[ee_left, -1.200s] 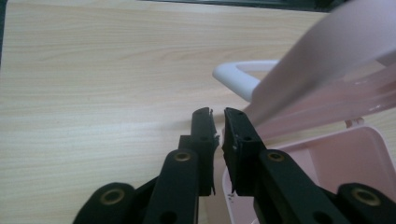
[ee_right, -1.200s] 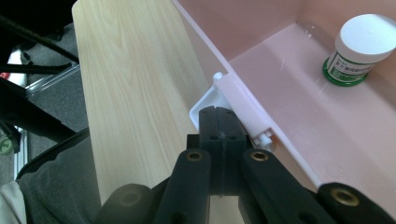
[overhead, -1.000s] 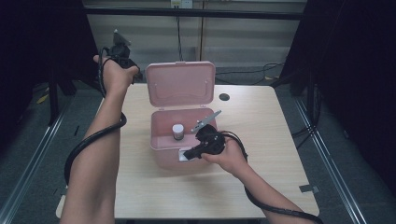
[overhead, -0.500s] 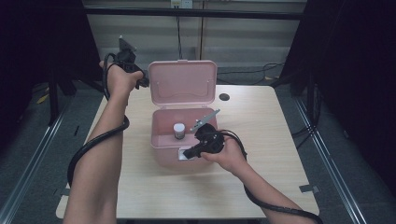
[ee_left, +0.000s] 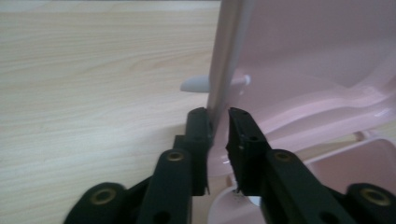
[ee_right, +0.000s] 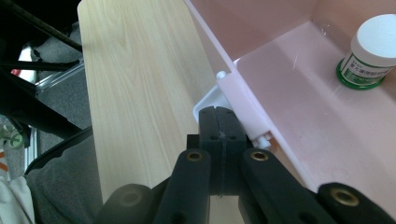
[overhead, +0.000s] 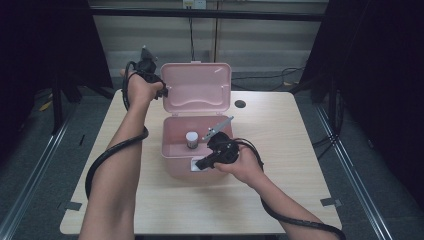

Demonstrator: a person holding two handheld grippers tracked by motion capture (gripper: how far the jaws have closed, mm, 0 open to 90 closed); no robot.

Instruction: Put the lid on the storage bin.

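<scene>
High view: I see the pink plastic box point(overhead: 195, 150) near the middle of the wooden table point(overhead: 300, 150), its lid point(overhead: 197, 92) standing up at the far side. A small white-capped bottle point(overhead: 191, 139) stands inside the box. The left gripper point(overhead: 162, 91) is at the lid's left edge. The right gripper point(overhead: 200, 164) sits at the box's near wall, on the white latch point(overhead: 196, 165). A dark round spot point(overhead: 240, 104) is on the table right of the lid.

Left gripper view: the left gripper point(ee_left: 218, 122) straddles the lid point(ee_left: 303, 56) edge, one jaw on each side. Jaws have just been opening a little; a slight gap shows at the right jaw, so the edge sits between them without a firm pinch. A white hinge tab point(ee_left: 195, 84) pokes out behind the edge.

Right gripper view: the right gripper point(ee_right: 220, 122) has its jaws fully together, tips against the white latch point(ee_right: 243, 109) on the box wall point(ee_right: 299, 154). Whether latch material is pinched, I can't tell. The bottle point(ee_right: 373, 51), green-labelled, stands on the box floor, well apart from the jaws.
</scene>
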